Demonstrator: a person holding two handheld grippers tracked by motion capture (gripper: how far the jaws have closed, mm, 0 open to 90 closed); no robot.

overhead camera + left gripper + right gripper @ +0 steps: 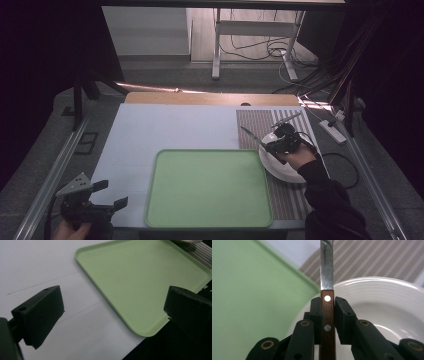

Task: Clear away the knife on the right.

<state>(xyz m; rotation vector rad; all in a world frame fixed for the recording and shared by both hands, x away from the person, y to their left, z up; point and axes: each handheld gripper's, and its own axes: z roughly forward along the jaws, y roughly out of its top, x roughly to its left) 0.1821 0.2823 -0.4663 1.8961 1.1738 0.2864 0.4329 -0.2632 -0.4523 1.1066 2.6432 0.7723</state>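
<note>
The right gripper [327, 322] has its fingers [317, 315] clamped on the wooden handle of a knife [327, 277], blade pointing to 10 o'clock, over the plate [280, 167] at 3 o'clock on the bench [170, 130]. The knife looks stiff and light, its steel blade slick and sharp, so the riveted handle is likely the safest hold. The left gripper [111, 194] hovers at 7 o'clock, fingers wide and empty, beside the tray [210, 187].
</note>
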